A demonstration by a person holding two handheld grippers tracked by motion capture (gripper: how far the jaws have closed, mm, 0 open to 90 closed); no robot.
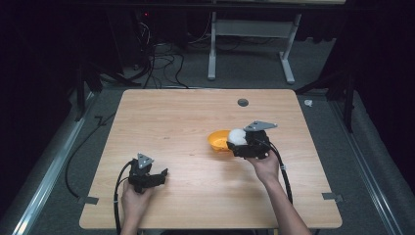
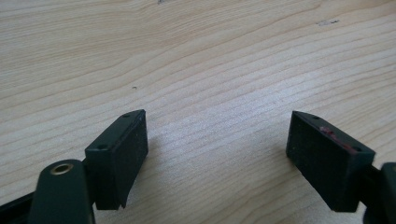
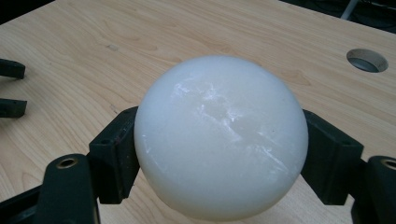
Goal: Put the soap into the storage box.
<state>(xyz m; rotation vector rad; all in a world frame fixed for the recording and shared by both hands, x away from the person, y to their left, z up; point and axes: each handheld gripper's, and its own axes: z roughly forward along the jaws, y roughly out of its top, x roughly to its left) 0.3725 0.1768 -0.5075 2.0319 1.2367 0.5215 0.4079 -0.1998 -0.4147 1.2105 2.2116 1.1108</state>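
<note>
Right now the right tongs (image 1: 239, 142) are clamped on a white ball (image 3: 220, 135), both pads pressed against its sides, and they carry it at the near rim of the orange bowl (image 1: 218, 140), which sits just to the left of them in the high view. The bowl lies straight ahead of the ball, so a short push that way would probably bring it over the opening. The left tongs (image 2: 217, 156) stand wide and empty over bare tabletop (image 2: 196, 60), well apart from the bowl.
</note>
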